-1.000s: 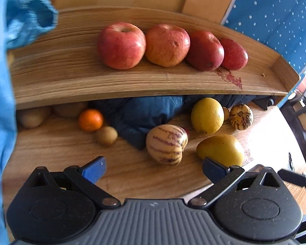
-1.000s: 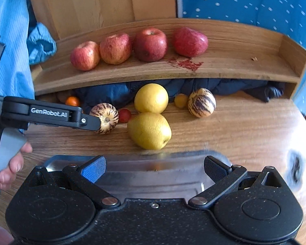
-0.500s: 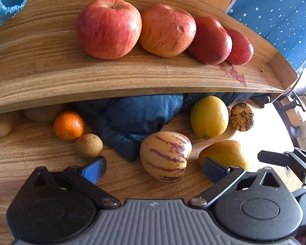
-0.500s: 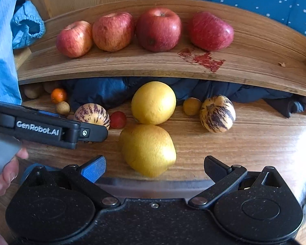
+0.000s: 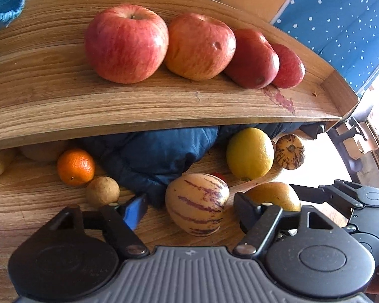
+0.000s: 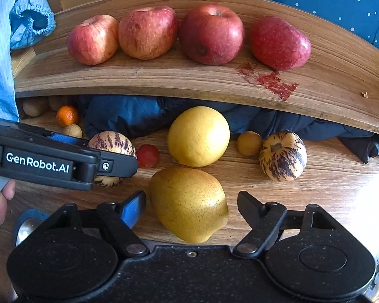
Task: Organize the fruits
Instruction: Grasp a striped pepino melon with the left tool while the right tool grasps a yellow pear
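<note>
Wooden desk (image 6: 328,176) under a shelf (image 6: 189,80) of apples: my left tongs (image 5: 189,202) gape around the near striped melon (image 5: 195,203), my right tongs (image 6: 189,202) around the yellow pear (image 6: 188,203). Closing off-centre could roll either into the neighbouring fruit.

Left hand-held gripper (image 5: 190,208) moved forward and low over the counter (image 5: 25,194): striped cream melon (image 5: 196,203), a second ago well ahead of the open jaws, now between the fingertips, not yet clamped. Right hand-held gripper (image 6: 191,205) likewise advanced: yellow pear (image 6: 188,203), earlier out in front, now sitting between its spread fingers, untouched on either side. Apple shelf (image 6: 164,80) now larger and nearer in both wrist views. Metal tray seen earlier below the right wrist now almost wholly hidden.
</note>
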The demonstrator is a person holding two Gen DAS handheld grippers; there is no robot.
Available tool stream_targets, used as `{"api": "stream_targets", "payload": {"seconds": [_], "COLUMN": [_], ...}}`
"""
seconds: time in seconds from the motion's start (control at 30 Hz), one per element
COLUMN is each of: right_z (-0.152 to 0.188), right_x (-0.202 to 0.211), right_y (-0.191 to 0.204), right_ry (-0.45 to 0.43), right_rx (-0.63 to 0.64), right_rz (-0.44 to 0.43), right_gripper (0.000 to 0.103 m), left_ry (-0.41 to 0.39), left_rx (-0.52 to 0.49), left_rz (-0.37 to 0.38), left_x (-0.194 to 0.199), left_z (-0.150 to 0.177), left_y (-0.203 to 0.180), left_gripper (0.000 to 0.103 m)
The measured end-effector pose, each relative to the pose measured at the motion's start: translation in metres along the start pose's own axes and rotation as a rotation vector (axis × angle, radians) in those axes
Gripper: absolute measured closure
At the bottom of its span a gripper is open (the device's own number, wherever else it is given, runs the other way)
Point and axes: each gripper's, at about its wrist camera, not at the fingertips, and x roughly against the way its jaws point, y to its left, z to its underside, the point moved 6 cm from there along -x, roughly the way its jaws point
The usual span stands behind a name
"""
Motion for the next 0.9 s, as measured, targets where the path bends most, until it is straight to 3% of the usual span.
{"api": "stream_targets", "payload": {"seconds": [0.2,0.3,0.9], "right_z": [-0.001,-0.002,0.014], "right_x": [-0.006,-0.007,0.031], "right_y": [0.003,0.004,0.001], "right_ry": [0.008,0.004,-0.095], "right_rx": [-0.004,-0.004,-0.045], "right_rz": [-0.005,-0.004,0.005], "right_gripper": [0.034,0.037,0.039], "left_ry": [0.000,0.004,-0.020], "left_rx": [-0.001,-0.019,-0.061], "left_rz": [0.019,0.036,0.037], "left_x": [0.005,0.006,0.023], "left_z": [-0.001,0.000,0.014], "left_y": [0.003,-0.001,-0.020], "left_gripper": [0.037,0.046,0.046]}}
